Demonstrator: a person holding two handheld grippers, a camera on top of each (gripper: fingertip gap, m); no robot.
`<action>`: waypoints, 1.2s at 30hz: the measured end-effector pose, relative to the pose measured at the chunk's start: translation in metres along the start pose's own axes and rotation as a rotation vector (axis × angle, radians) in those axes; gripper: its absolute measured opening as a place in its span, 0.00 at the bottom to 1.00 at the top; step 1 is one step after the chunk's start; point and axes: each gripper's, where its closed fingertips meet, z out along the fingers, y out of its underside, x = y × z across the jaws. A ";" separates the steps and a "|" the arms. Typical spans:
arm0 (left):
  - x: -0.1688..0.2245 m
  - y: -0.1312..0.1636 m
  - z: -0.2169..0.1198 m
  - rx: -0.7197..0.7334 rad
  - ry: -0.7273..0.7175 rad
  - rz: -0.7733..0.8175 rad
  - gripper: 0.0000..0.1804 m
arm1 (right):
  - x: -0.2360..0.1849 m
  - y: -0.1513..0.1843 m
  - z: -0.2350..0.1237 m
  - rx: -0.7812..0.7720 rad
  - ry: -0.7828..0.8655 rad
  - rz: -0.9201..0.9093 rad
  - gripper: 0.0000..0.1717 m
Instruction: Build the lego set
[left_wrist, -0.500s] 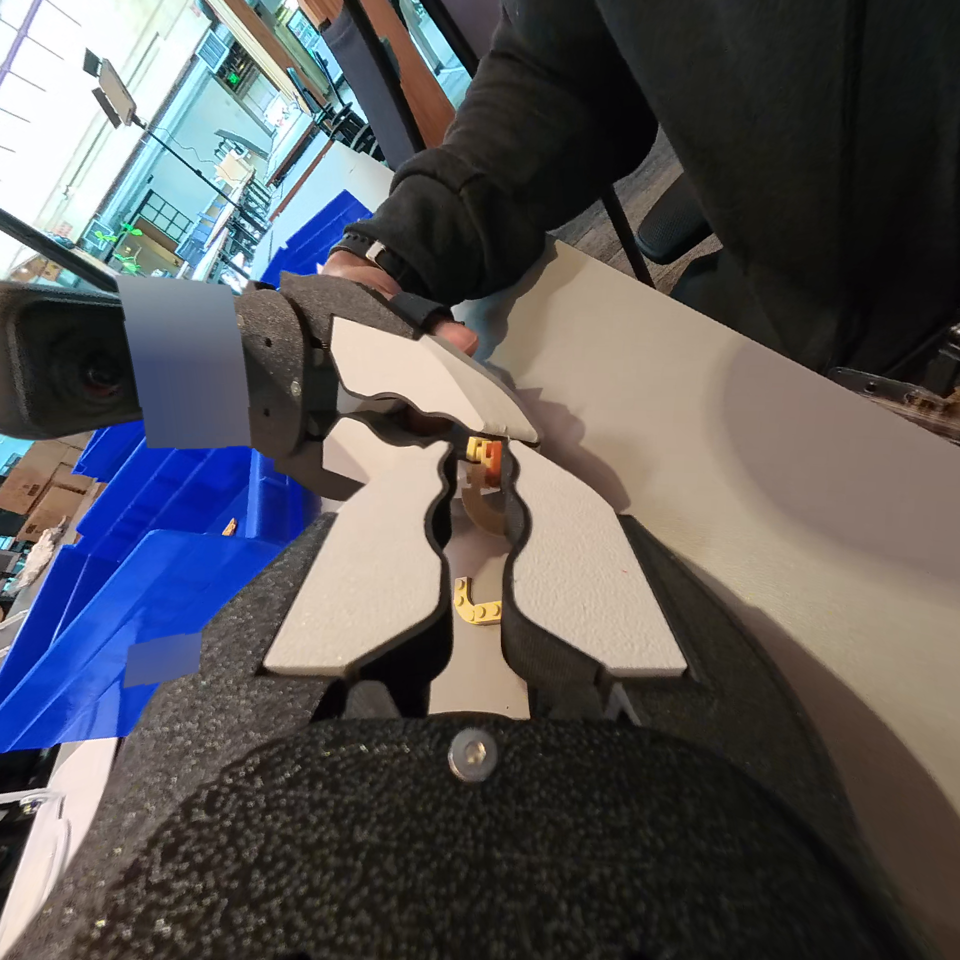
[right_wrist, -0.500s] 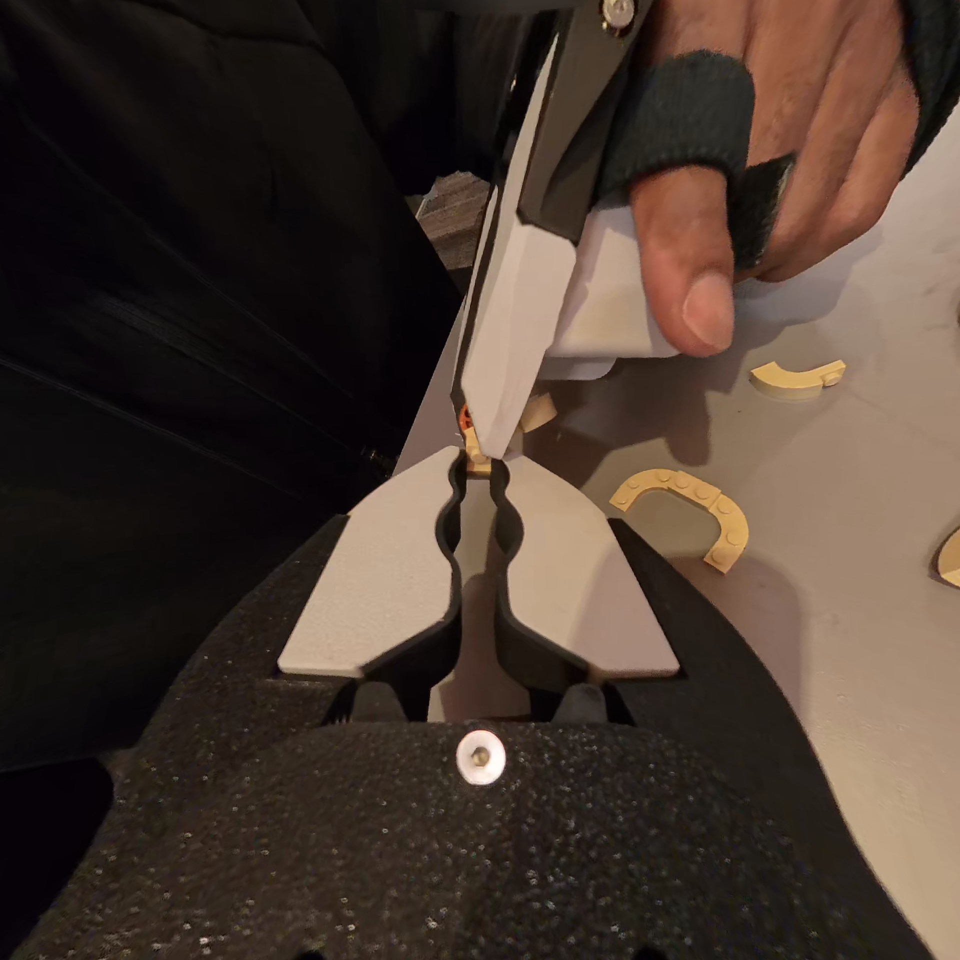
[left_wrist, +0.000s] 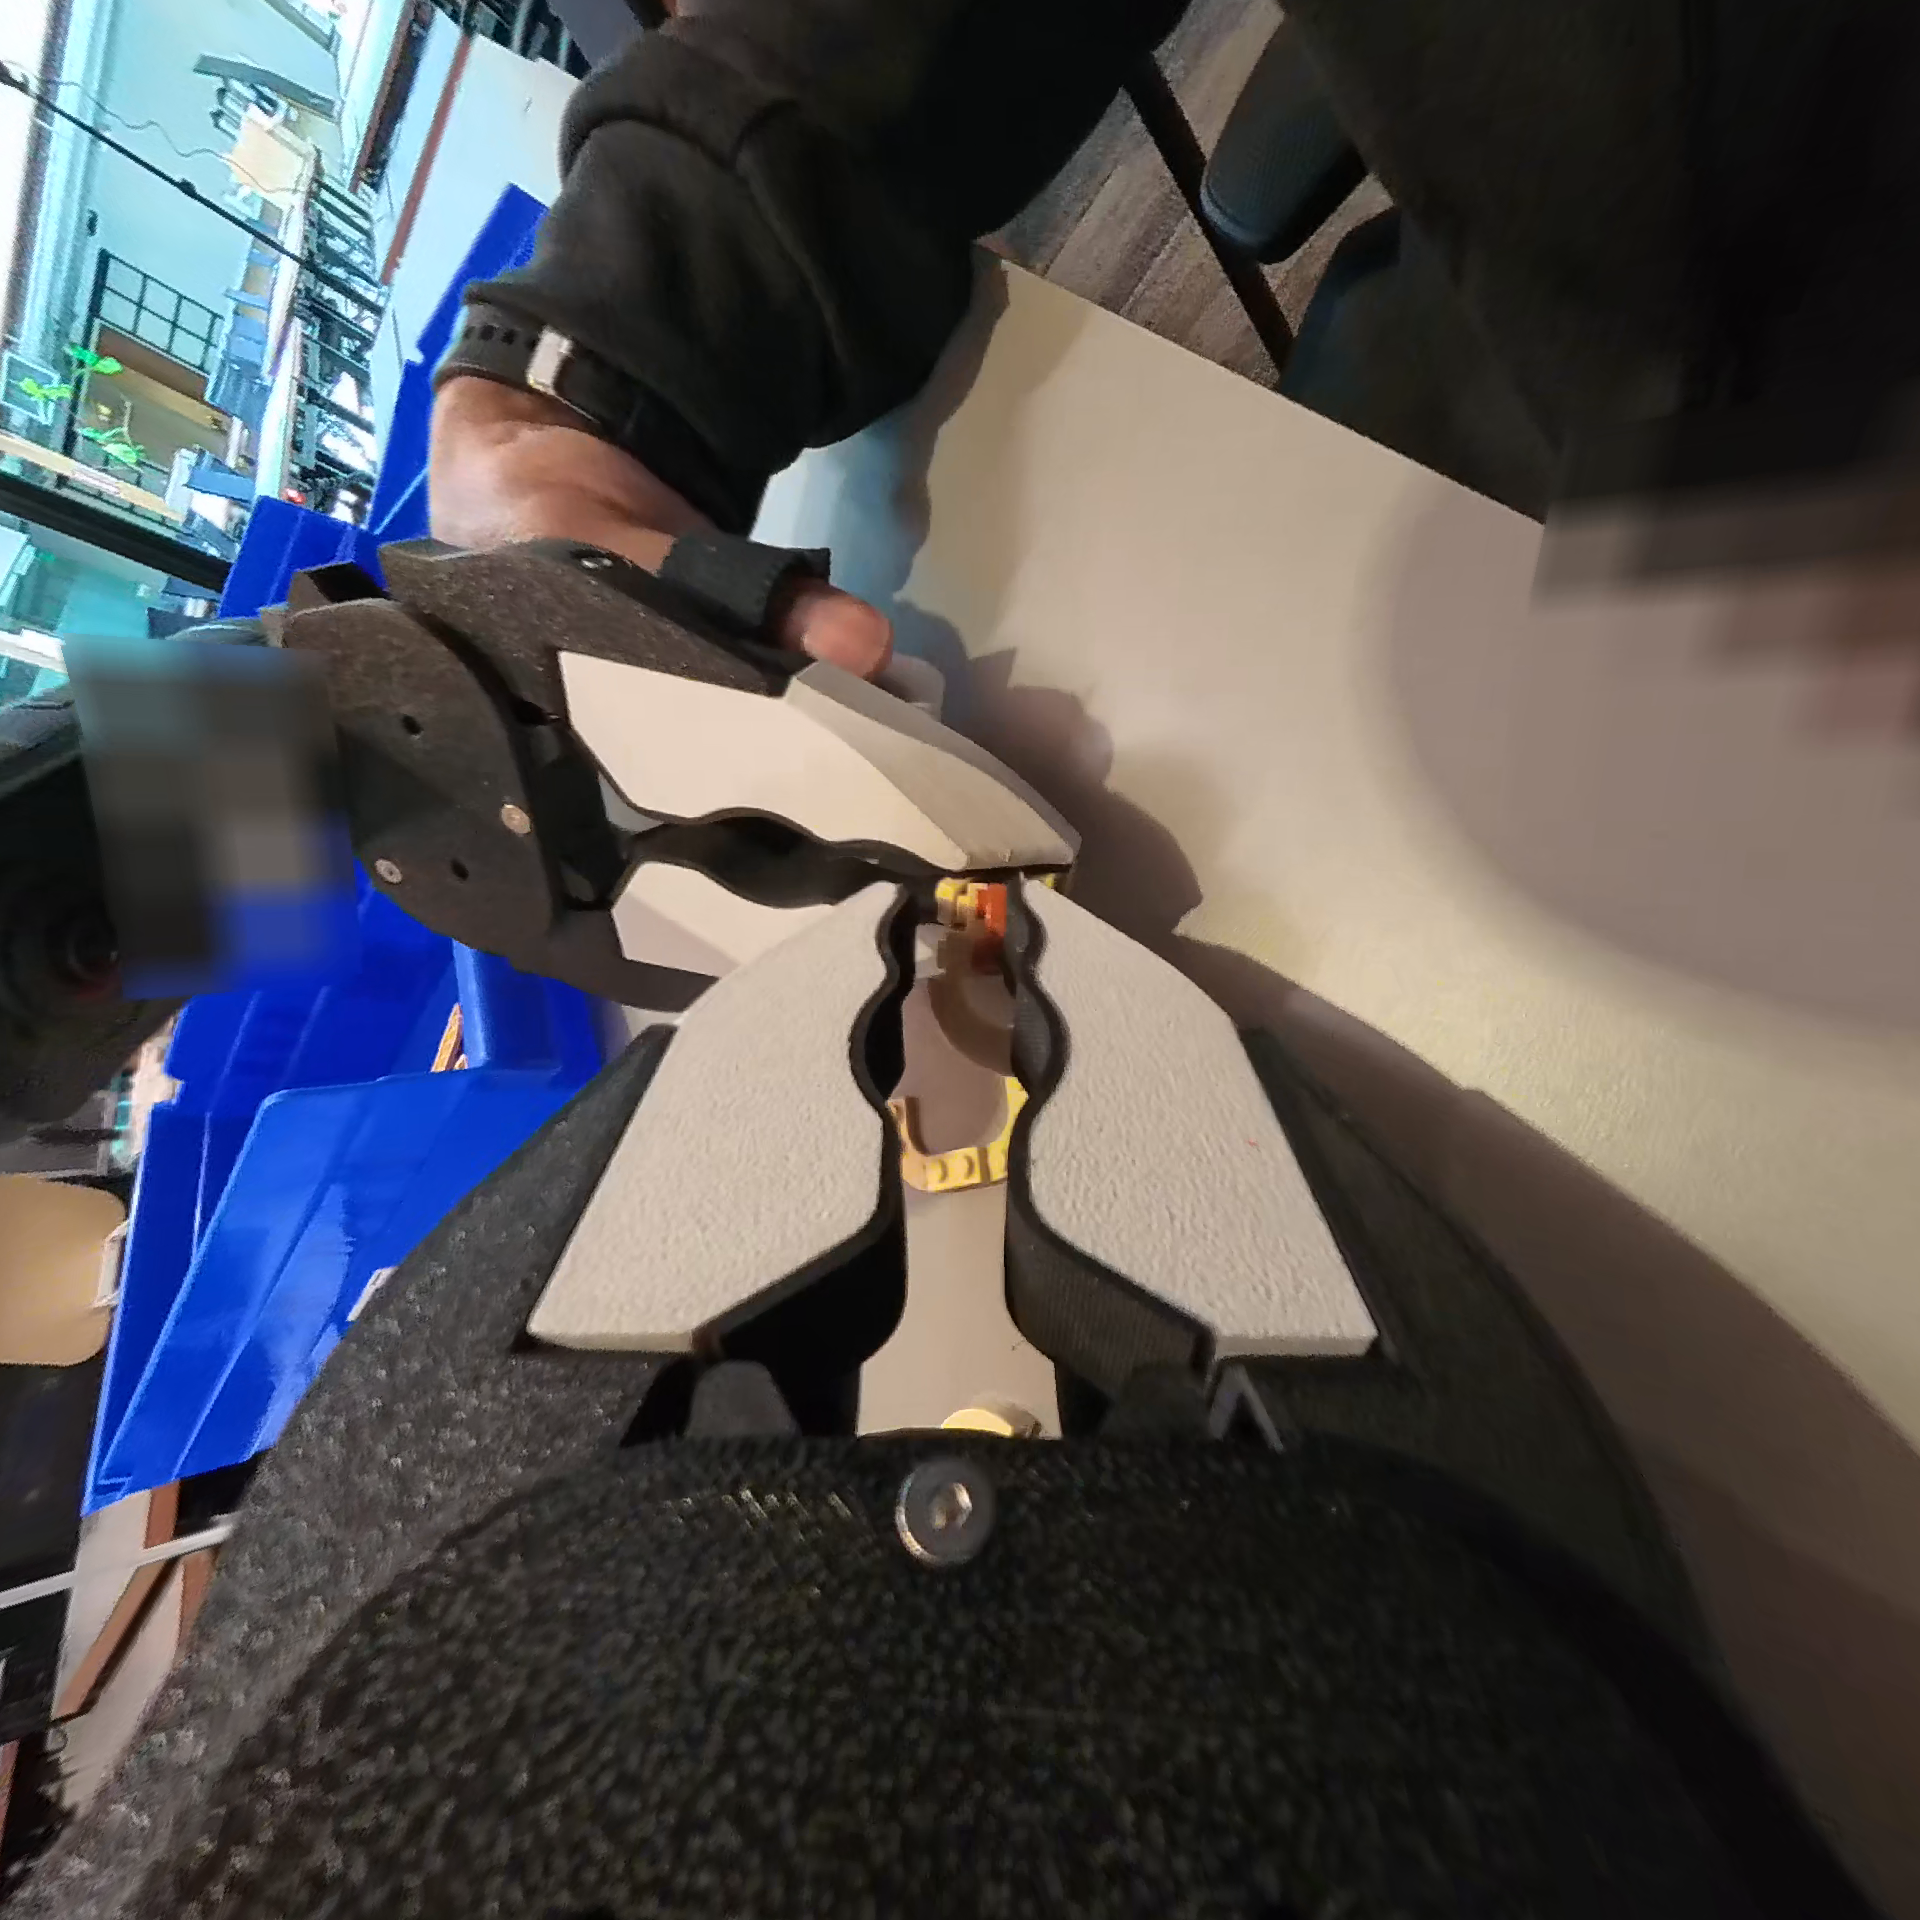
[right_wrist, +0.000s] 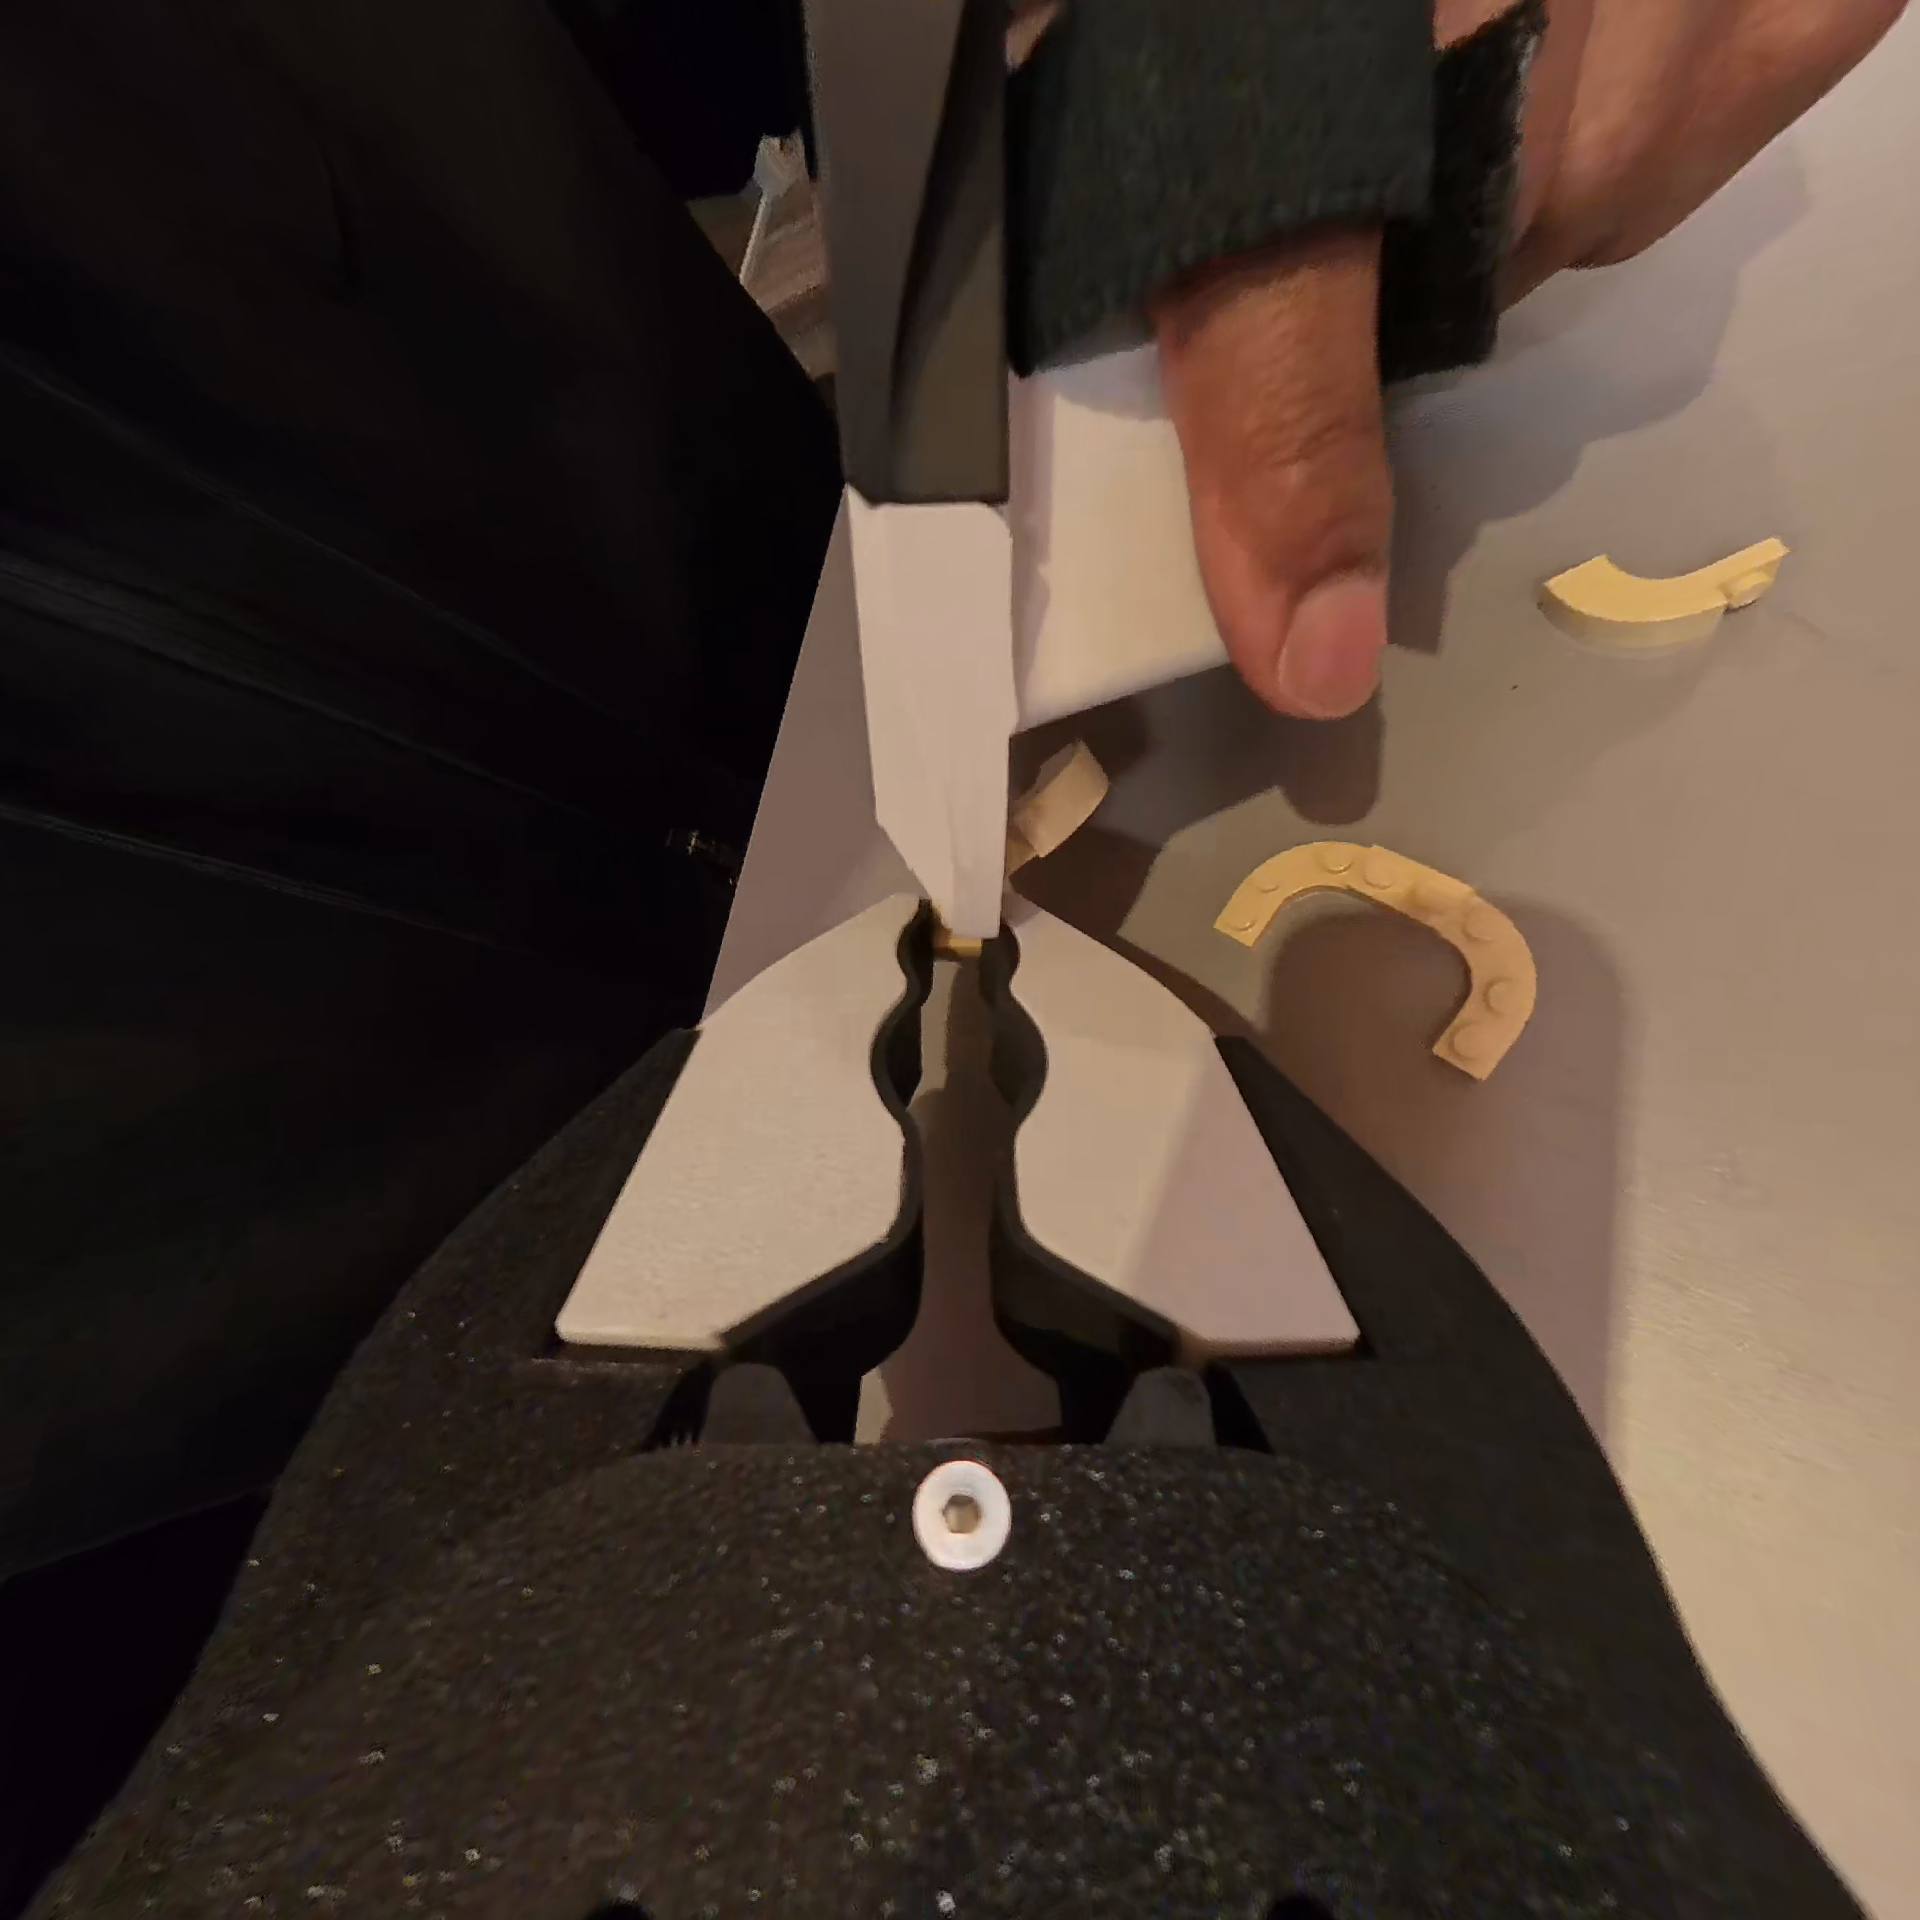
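White tabletop under me, my right gripper pinches a tan brick piece while my left gripper loosely brackets its orange-and-tan end; I'd keep both aligned.

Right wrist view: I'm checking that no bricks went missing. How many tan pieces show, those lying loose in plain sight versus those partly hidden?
Loose tan curved pieces: 2
Partly hidden tan pieces: 2
Total: 4
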 end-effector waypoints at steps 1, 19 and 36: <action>0.002 0.000 0.001 0.002 0.007 0.001 0.09 | 0.000 0.001 0.001 -0.014 0.000 0.000 0.04; 0.003 -0.004 -0.001 0.063 0.037 -0.102 0.06 | -0.001 -0.003 0.001 0.001 0.024 -0.023 0.09; -0.068 0.014 -0.046 0.102 -0.389 -0.290 0.06 | 0.013 -0.064 -0.057 0.545 -0.028 0.110 0.14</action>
